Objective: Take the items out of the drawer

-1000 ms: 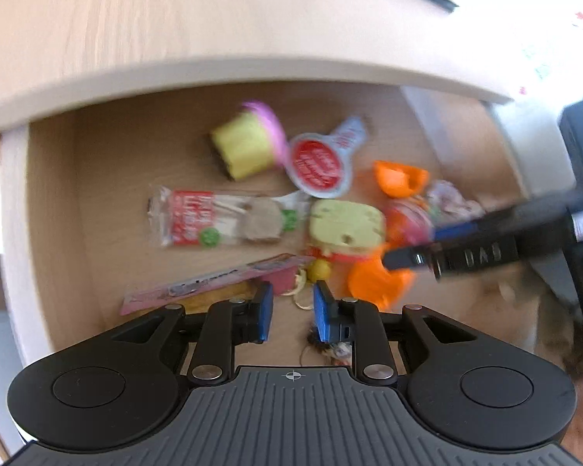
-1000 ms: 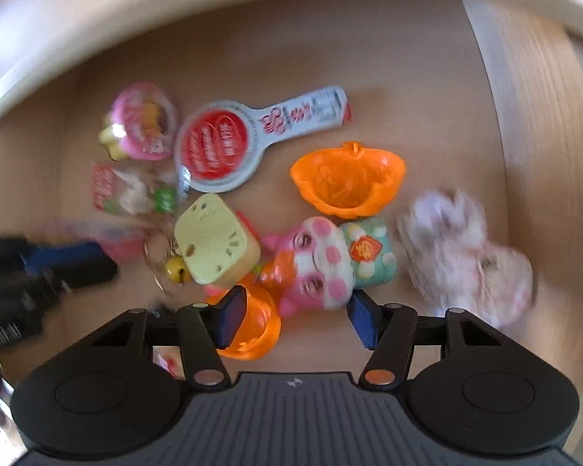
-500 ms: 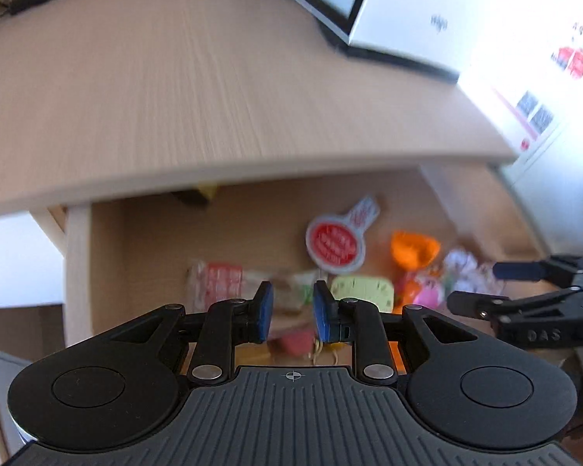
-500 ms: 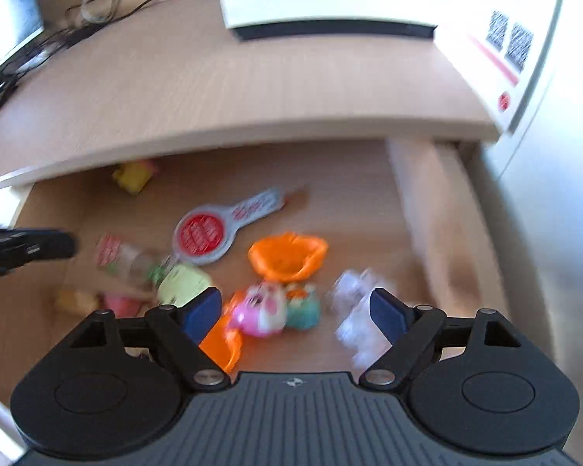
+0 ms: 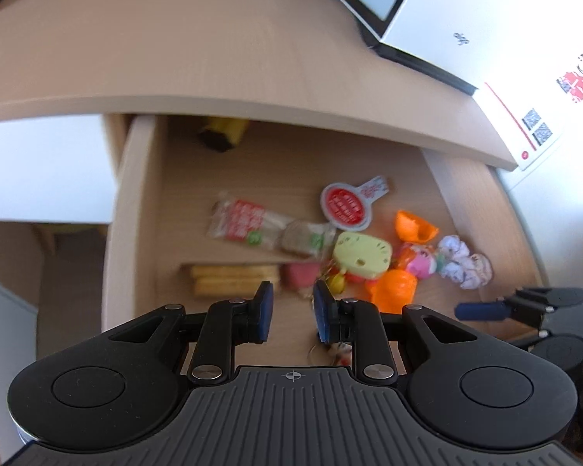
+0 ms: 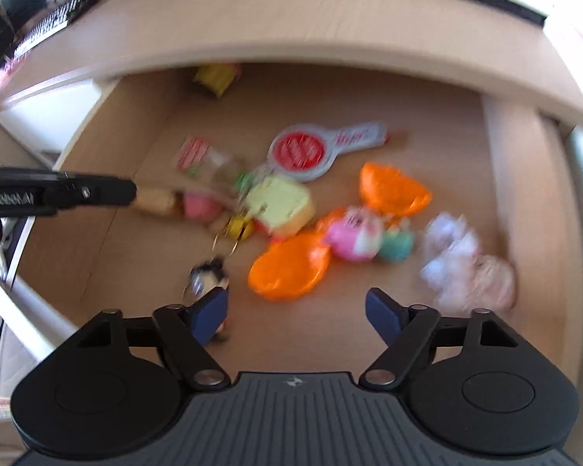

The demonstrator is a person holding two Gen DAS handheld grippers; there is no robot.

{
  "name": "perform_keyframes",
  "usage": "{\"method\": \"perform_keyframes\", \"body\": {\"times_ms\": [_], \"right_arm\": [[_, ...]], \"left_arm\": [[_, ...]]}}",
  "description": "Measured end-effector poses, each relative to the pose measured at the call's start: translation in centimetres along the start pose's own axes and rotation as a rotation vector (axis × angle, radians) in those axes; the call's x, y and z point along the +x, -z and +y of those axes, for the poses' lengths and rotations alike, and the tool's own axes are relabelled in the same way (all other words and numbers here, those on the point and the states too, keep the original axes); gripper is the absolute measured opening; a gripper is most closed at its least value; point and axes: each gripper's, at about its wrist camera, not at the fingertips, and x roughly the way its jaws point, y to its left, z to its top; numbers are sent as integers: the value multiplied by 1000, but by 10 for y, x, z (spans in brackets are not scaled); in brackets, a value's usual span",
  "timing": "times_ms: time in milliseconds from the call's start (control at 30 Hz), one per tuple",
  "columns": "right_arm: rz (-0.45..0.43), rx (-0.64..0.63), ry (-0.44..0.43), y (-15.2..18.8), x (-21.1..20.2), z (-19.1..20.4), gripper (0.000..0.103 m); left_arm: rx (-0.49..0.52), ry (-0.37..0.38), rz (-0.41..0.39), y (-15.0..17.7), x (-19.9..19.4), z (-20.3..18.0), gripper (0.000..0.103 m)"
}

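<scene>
Drawer is pulled out from under the bench, contents piled toward the right-front. Nothing is out of it yet by the look of it.

Left tongs: narrow gap between the pads, nothing held, hovering above the drawer's front edge. Right tongs: spread wide, empty, over the front of the drawer near the orange half-shell.

Risks, my read:
- Items are touching or overlapping: yellow toy, pink figure and the orange half-shell crowd together. A wide grab could pinch two at once or knock a neighbour aside.
- The keyring chain beside the yellow toy could drag whatever it's attached to.
- The half-shell is a curved, hollow cup and may squirt out of the pads.
- Both frames are motion-blurred, so aim is uncertain.

Drawer contents: red round-headed paddle tag, snack packet, wafer sticks, second orange shell, pale plush, yellow block at the back, small dark figure at the front.
</scene>
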Motion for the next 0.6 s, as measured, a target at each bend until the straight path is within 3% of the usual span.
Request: {"method": "perform_keyframes", "body": {"times_ms": [167, 367, 600], "right_arm": [[14, 26, 2, 29, -15, 9, 73], [24, 205, -78, 42, -21, -15, 72], [34, 151, -62, 42, -34, -6, 72]], "left_arm": [[-22, 6, -19, 12, -15, 4, 25], [-31, 10, -39, 19, -26, 8, 25], [-57, 32, -50, 17, -29, 19, 25]]}}
